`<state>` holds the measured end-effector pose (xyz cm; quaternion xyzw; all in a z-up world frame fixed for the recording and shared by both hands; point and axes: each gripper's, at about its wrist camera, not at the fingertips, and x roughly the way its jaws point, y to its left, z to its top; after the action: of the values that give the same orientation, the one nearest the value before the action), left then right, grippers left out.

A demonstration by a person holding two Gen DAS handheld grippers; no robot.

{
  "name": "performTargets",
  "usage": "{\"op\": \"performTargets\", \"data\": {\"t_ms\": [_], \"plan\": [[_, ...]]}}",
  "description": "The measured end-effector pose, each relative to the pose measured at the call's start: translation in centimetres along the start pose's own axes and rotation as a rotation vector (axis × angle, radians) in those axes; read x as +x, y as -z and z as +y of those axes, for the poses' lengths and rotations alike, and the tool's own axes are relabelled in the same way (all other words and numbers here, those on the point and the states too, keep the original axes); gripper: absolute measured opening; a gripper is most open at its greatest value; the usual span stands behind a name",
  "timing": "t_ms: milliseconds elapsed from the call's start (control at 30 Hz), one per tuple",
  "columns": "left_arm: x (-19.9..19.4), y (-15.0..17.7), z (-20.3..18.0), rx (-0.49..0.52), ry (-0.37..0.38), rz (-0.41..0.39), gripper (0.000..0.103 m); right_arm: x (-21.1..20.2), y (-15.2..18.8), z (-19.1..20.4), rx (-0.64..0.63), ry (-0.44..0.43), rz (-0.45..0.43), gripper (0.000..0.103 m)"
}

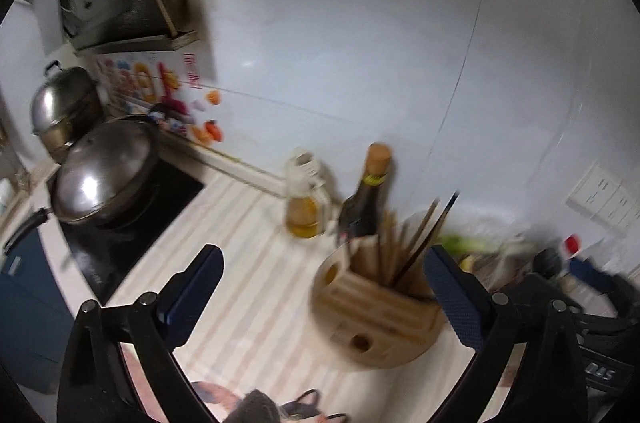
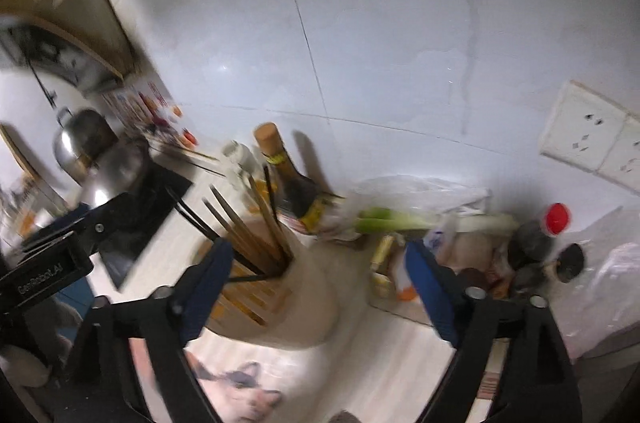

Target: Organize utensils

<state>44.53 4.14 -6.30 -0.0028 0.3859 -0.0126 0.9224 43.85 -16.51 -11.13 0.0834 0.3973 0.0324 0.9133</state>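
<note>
Both grippers are spread wide and hold nothing. The left gripper (image 1: 320, 287) hangs over the striped counter (image 1: 240, 263), with the round wooden holder (image 1: 376, 319) and its chopsticks (image 1: 416, 243) just inside its right finger. The right gripper (image 2: 320, 283) frames the same holder (image 2: 280, 303), near the bottles (image 2: 296, 187).

Striped counter (image 1: 248, 287): wooden holder (image 1: 376, 315), 2 bottles (image 1: 362, 199).

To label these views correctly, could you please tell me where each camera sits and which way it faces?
Left wrist: on the left gripper, angled down at the wooden utensil holder and wok; open jaws show.
Right wrist: on the right gripper, angled down at the same holder; open jaws and the left gripper's body show.
Shared: holder, chopsticks, dark sauce bottle.
</note>
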Motion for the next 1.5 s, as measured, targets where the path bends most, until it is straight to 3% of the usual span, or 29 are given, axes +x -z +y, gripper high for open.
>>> {"op": "performTargets", "data": {"t_ms": [233,433,733,1033,1500], "plan": [[0.1,3.9,0.0,0.013,-0.059,0.01,0.103,0.3,3.5,1.2,-0.07,0.103,-0.015,0.102],[-0.8,4.8,-0.2,-0.002,-0.067,-0.003,0.103,0.0,4.3,1.3,-0.077,0.127,-0.031,0.102],[-4.4,6.2,-0.8,-0.011,-0.064,-0.043,0.103,-3.9,5.1,1.3,-0.099,0.147,-0.117,0.102],[-11.1,9.7,-0.6,0.014,-0.056,-0.089,0.103,-10.7,9.2,1.8,-0.099,0.18,-0.198,0.102],[-24.8,17.6,2.2,0.035,-0.008,-0.168,0.103,-27.3,19.3,5.5,-0.033,0.244,-0.303,0.103]]}}
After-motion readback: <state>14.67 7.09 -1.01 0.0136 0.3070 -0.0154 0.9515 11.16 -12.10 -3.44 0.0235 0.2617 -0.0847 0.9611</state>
